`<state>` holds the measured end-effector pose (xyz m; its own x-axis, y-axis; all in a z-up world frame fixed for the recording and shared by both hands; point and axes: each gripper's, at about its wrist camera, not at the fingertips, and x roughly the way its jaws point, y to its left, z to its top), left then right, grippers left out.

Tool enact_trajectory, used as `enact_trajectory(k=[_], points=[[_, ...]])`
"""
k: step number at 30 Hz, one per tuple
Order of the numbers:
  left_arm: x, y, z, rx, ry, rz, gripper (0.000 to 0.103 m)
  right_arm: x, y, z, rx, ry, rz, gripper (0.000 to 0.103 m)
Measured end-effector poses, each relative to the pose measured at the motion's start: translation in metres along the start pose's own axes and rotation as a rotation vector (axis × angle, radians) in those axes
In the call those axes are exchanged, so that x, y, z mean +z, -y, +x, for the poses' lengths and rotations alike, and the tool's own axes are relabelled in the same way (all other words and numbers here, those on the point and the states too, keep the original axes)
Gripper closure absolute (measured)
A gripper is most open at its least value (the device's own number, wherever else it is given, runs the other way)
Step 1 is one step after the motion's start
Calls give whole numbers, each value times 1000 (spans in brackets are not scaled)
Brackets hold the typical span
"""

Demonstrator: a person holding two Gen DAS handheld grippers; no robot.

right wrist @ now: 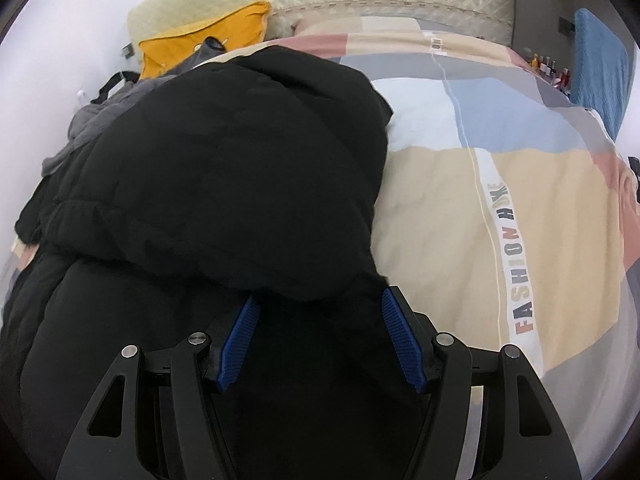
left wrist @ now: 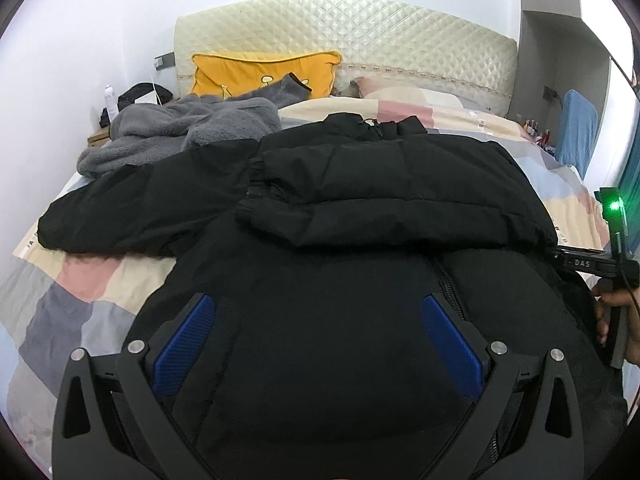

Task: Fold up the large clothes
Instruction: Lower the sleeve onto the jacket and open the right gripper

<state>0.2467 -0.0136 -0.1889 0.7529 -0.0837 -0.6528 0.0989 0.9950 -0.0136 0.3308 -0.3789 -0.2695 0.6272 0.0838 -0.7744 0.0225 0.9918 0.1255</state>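
Note:
A black puffer jacket lies on the bed, its right sleeve folded across the chest and its left sleeve stretched out to the left. My left gripper is open above the jacket's lower front, beside the zipper. In the right wrist view the jacket fills the left half. My right gripper is open over the jacket's lower right edge, below the folded sleeve. The right gripper's body also shows in the left wrist view at the jacket's right side.
A patchwork quilt covers the bed. A grey fleece garment and a yellow pillow lie near the quilted headboard. A nightstand with a bottle stands at the left; a blue towel at the right.

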Motion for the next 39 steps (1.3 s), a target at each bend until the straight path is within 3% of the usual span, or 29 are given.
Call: enact_trajectory(k=[6, 12, 16, 25, 28, 31, 33, 39], points=[[0, 2, 1, 21, 8, -1, 0, 2, 25, -7, 3, 56, 140, 40], [0, 2, 6, 29, -12, -4, 0, 1, 29, -9, -5, 50, 138, 39], [1, 3, 7, 34, -15, -2, 0, 4, 10, -18, 21, 27, 114, 39], [2, 24, 0, 36, -12, 43, 0, 11, -39, -72, 0, 163, 30, 39], [19, 27, -7, 36, 8, 32, 0, 22, -45, -82, 14, 217, 17, 39], [54, 28, -7, 45, -5, 4, 0, 47, -44, -93, 80, 280, 81, 38], [82, 34, -2, -7, -9, 18, 0, 63, -51, -94, 77, 304, 76, 34], [146, 44, 39, 17, 36, 72, 0, 108, -86, -73, 40, 332, -7, 33]])
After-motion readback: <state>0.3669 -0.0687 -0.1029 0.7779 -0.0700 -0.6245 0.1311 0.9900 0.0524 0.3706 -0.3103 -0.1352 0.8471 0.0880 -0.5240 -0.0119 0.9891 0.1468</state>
